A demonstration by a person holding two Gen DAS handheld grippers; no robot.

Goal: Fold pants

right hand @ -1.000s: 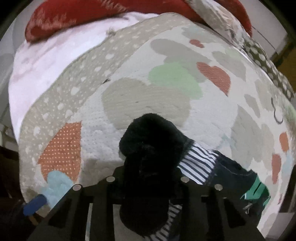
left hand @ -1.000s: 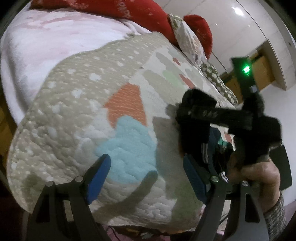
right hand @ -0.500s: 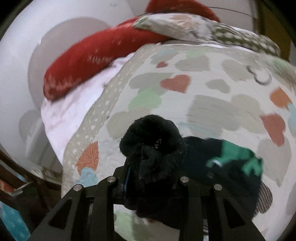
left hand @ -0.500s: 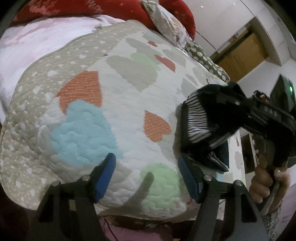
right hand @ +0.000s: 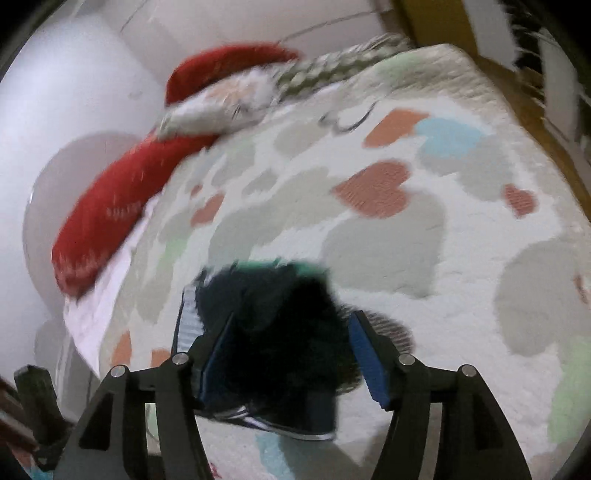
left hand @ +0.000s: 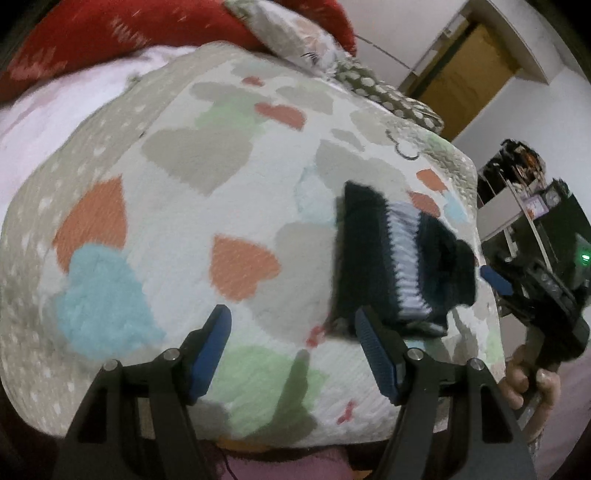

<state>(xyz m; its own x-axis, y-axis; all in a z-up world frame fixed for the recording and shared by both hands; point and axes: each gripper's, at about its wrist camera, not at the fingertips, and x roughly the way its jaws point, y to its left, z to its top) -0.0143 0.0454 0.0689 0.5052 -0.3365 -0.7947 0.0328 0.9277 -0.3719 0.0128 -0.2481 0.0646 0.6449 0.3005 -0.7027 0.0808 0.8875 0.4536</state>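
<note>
pants [right hand: 273,332]: soft, light, floppy bundle | right gripper [right hand: 291,354] jaws opening, bundle between | left gripper [left hand: 291,347] jaws spread, empty | I'd pinch a folded edge

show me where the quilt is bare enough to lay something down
Most of the heart quilt is free: the wide stretch from the folded pants across to the dotted border, and up toward the red pillow. Crowded spots: the near right corner, where the pants lie between the opening jaws of the right gripper, and the pillow end.
</note>
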